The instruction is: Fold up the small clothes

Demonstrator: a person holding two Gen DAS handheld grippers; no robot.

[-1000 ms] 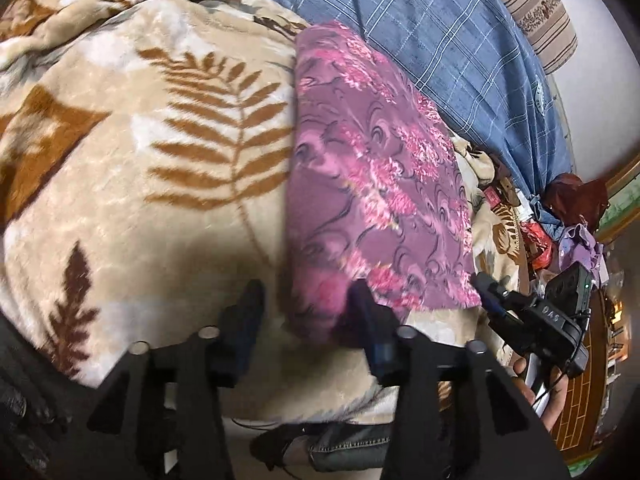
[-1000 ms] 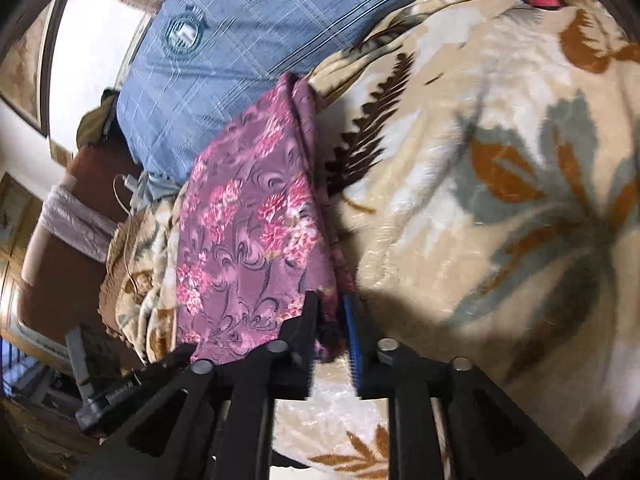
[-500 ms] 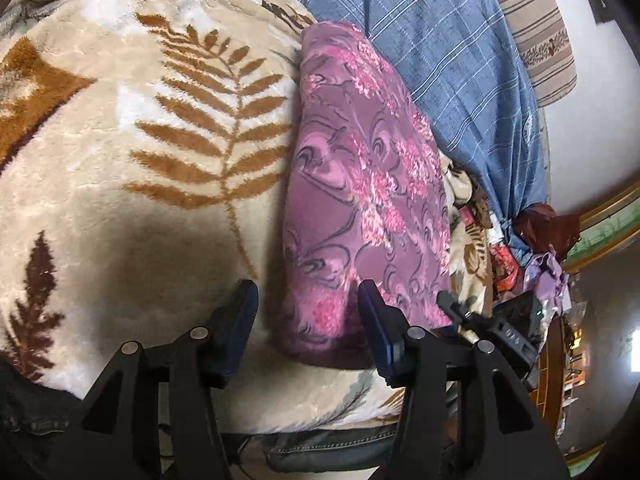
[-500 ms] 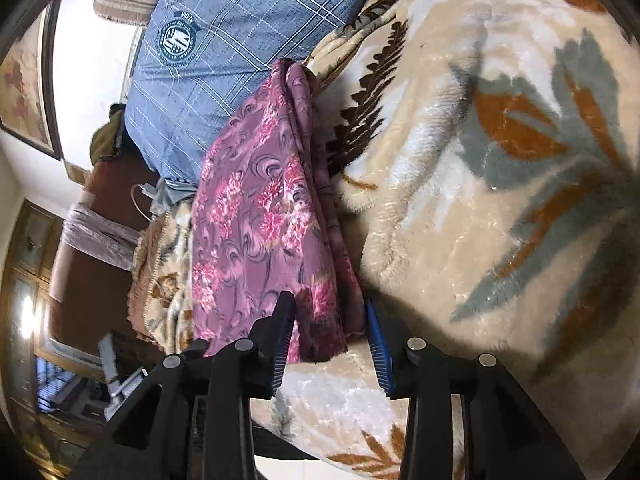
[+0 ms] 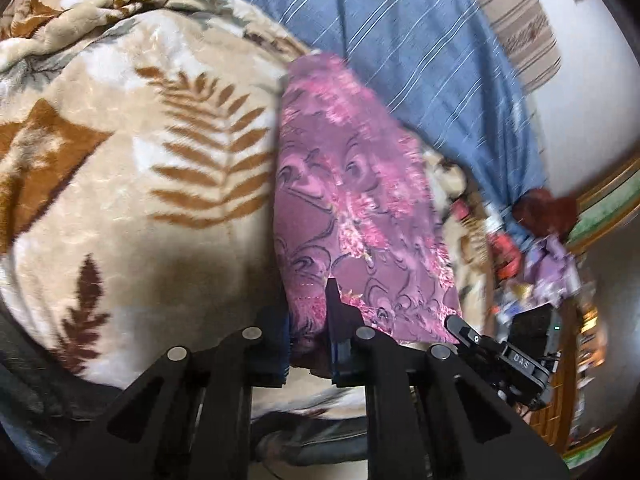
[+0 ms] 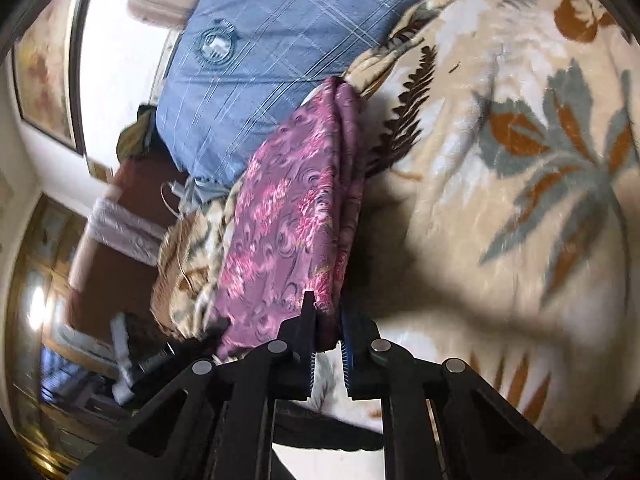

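Note:
A purple garment with pink flowers (image 5: 352, 208) lies folded in a long strip on a beige leaf-patterned blanket (image 5: 140, 160). My left gripper (image 5: 308, 320) is shut on the garment's near left corner. In the right wrist view the garment (image 6: 288, 232) runs away from me, its right edge doubled over. My right gripper (image 6: 326, 316) is shut on its near right corner. The other gripper's body shows at the lower right of the left wrist view (image 5: 508, 356) and at the lower left of the right wrist view (image 6: 160, 360).
A blue plaid sheet (image 5: 420, 40) lies past the garment's far end, also in the right wrist view (image 6: 280, 32). Small clutter (image 5: 520, 256) sits at the bed's right side. A dark wooden bed frame (image 6: 108, 248) and a framed picture (image 6: 44, 60) stand at left.
Both grippers were open around the garment's near corners half a second ago. They have closed on the cloth, and both views are blurred by motion.

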